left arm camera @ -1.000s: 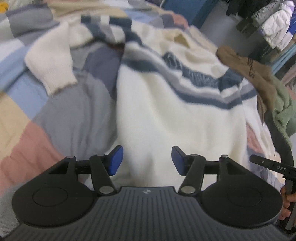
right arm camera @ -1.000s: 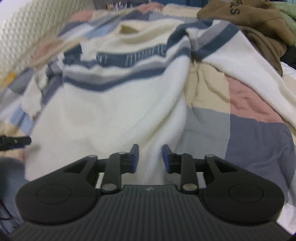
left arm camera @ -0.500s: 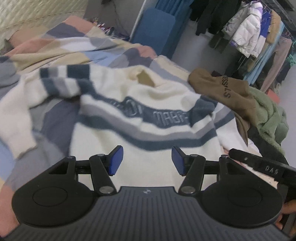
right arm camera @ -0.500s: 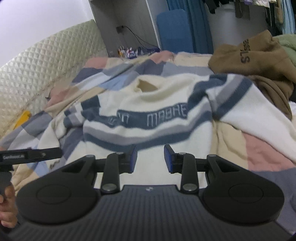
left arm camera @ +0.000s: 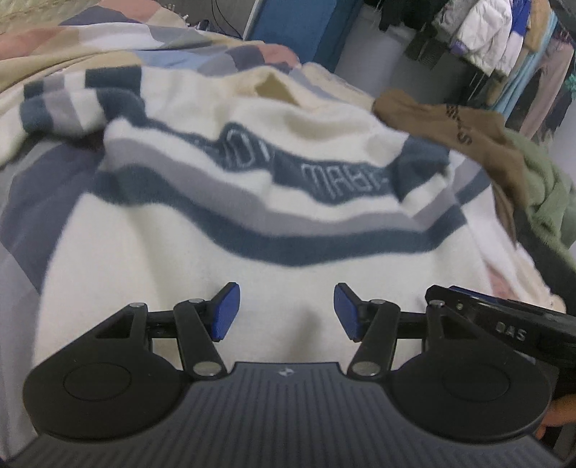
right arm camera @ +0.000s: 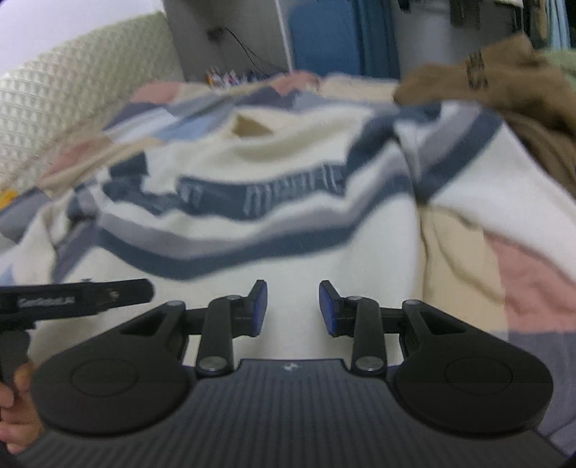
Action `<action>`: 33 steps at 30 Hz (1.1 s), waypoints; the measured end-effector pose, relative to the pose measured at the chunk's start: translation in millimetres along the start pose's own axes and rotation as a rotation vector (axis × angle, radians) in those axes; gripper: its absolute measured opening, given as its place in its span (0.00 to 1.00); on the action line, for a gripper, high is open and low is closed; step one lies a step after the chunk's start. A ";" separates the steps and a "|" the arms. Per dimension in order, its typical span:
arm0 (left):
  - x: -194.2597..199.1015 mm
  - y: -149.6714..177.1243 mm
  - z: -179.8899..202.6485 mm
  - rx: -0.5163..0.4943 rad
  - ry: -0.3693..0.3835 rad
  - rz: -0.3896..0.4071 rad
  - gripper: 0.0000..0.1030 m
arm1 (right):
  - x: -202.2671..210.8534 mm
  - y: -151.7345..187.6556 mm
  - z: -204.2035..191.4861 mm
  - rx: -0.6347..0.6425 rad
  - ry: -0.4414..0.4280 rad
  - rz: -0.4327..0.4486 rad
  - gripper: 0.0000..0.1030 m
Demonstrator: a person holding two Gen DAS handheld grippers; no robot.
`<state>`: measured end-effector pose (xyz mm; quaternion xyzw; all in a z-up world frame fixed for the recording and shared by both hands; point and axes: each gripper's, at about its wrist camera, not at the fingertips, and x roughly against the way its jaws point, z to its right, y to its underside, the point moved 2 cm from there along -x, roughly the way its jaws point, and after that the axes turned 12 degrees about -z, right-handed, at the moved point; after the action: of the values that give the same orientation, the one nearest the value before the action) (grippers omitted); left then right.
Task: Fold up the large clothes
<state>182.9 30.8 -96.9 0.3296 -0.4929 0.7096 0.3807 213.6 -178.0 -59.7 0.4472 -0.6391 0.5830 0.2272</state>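
A cream sweater (left arm camera: pixel 201 259) (right arm camera: pixel 316 252) with navy and grey chest stripes and lettering lies face up on a patchwork bedspread (right arm camera: pixel 532 280), collar at the far end. My left gripper (left arm camera: pixel 286 311) hovers over its plain lower body, blue pads wide apart with nothing between them. In the right wrist view my right gripper (right arm camera: pixel 293 309) hangs over the same lower part, pads a narrower gap apart, also empty. One sleeve (right arm camera: pixel 504 187) runs off to the right, the other (left arm camera: pixel 68 104) lies at the far left. Each view shows part of the other gripper at its edge.
A brown hoodie (left arm camera: pixel 460 136) (right arm camera: pixel 504 82) and a green fleece (left arm camera: pixel 547 194) are heaped at the bed's right side. A quilted headboard (right arm camera: pixel 64 104) stands at the left. Hanging clothes (left arm camera: pixel 486 32) and a blue panel (left arm camera: pixel 298 25) are behind the bed.
Both grippers first pulled up and back so the whole chest showed, then came down closer over the sweater's lower body. Their openings look unchanged.
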 end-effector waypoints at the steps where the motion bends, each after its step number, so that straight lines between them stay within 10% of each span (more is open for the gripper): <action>1: -2.8 0.7 -1.4 0.002 0.004 0.000 0.62 | -7.5 1.9 2.8 -0.017 0.007 -0.021 0.33; 12: -16.4 -1.5 -14.4 0.066 0.054 -0.033 0.62 | -2.5 -8.1 41.0 -0.268 -0.131 -0.015 0.33; 17: -14.6 -2.2 -17.2 0.085 0.073 -0.032 0.62 | 16.0 -13.5 88.7 -0.481 -0.153 0.079 0.69; 28: -10.0 -0.3 -30.9 0.174 0.168 -0.017 0.62 | -27.8 -11.8 231.7 -1.070 -0.180 0.105 0.67; 33: -9.6 -0.1 -33.7 0.190 0.176 -0.012 0.62 | -18.6 -9.6 244.1 -1.115 -0.146 0.231 0.61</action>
<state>184.6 60.8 -115.0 0.3036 -0.3862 0.7770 0.3935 287.2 -403.1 -122.6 0.2260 -0.9087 0.1465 0.3190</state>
